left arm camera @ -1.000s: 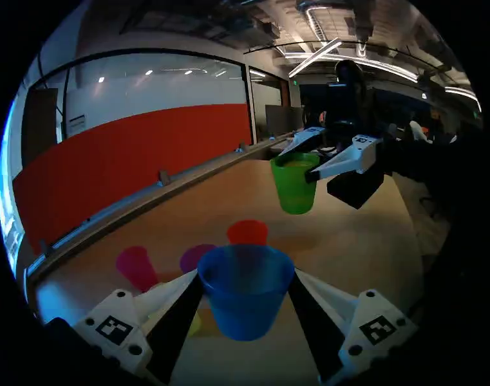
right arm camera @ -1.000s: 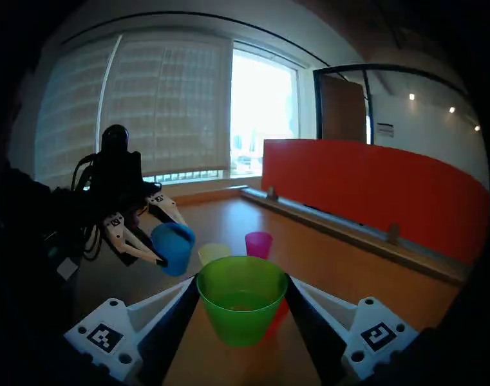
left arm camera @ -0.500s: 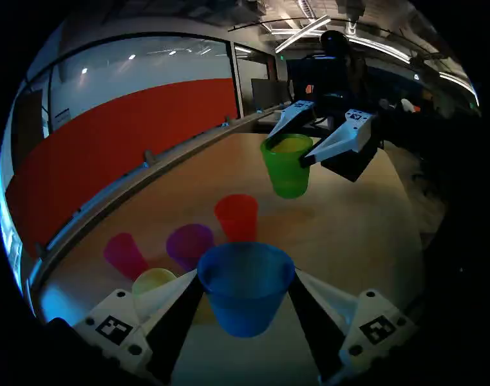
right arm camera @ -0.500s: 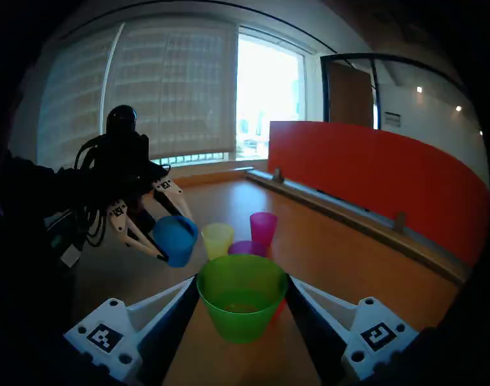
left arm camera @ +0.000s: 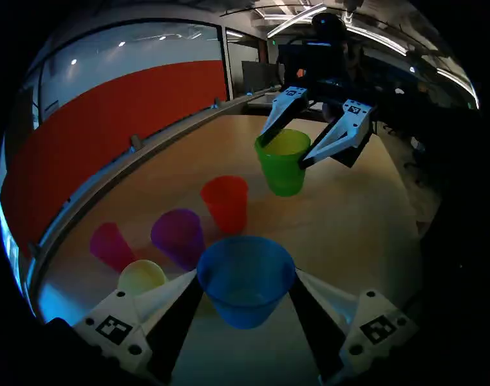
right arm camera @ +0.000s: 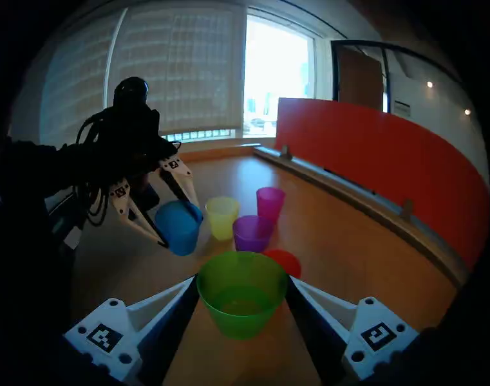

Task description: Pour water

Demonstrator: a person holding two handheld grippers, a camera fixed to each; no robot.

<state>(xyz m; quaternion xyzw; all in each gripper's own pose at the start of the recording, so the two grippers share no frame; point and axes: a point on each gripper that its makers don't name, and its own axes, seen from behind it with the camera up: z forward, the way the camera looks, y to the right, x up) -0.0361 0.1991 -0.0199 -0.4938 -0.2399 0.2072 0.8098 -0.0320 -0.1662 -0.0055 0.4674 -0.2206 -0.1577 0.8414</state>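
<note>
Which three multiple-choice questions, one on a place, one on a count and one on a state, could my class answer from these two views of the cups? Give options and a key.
1. Where is the green cup?
A) on a window sill
B) in the right claw
C) on the floor

2. How many cups stand on the table, free of any claw?
A) two
B) three
C) four

3. What state is the left claw in?
A) open and empty
B) shut on the blue cup
C) shut on a spoon

Key:
1 B: both white fingers press the green cup's sides.
2 C: the red cup, purple cup, pink cup and yellow cup stand there.
3 B: its fingers clamp the blue cup on either side.
</note>
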